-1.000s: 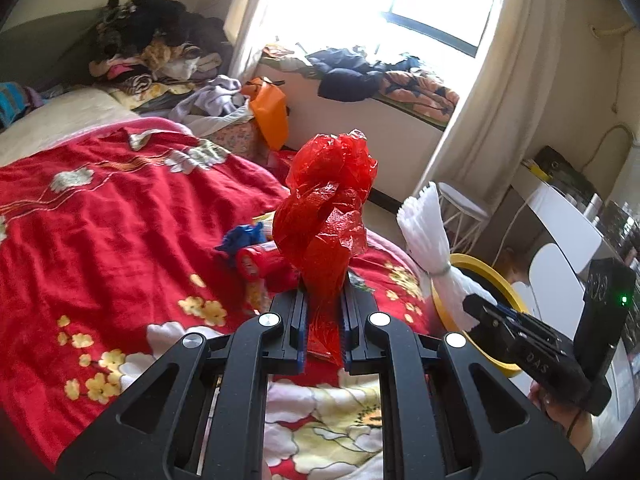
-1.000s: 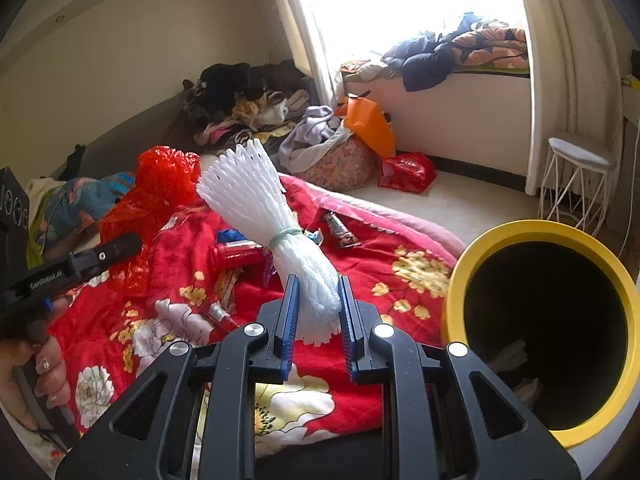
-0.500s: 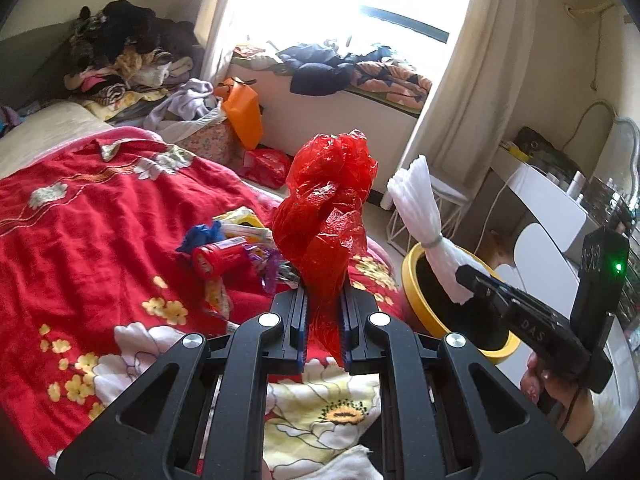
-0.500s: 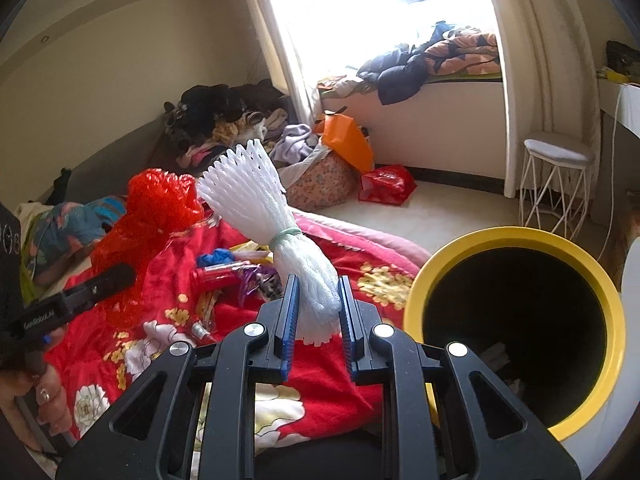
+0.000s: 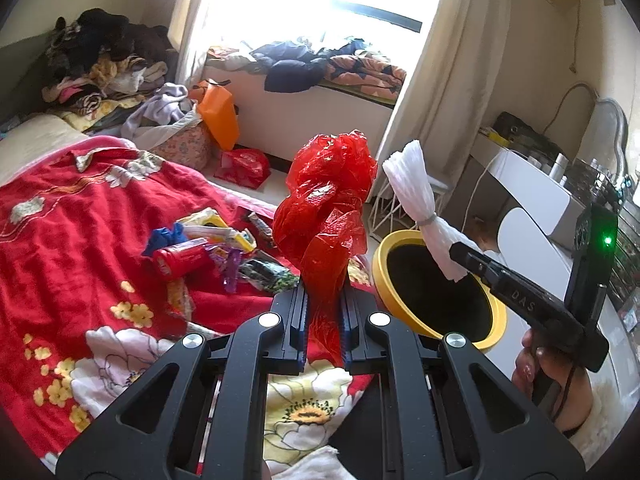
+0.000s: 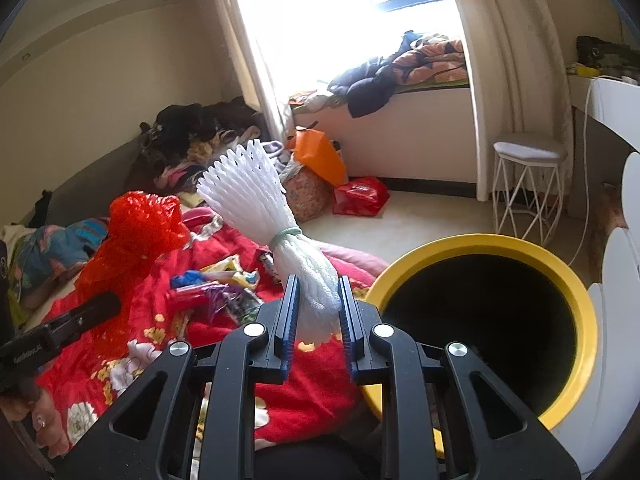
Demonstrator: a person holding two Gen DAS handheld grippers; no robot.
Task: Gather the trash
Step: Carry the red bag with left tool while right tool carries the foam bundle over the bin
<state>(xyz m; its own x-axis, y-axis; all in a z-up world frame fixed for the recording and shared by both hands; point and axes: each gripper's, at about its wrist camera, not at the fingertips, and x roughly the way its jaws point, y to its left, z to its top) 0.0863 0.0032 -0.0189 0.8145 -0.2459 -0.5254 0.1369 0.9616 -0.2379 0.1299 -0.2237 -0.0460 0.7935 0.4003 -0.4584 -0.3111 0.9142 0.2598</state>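
Bedside yellow bin (image 6: 576, 288) gapes black, its contents indistinguishable.

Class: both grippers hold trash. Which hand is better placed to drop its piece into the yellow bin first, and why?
Right. The right gripper holds the white foam net beside the yellow bin, at its rim. The left gripper, holding the red plastic bag, sits back over the red blanket.

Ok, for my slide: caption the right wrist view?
Right gripper holding white foam net beside yellow bin.
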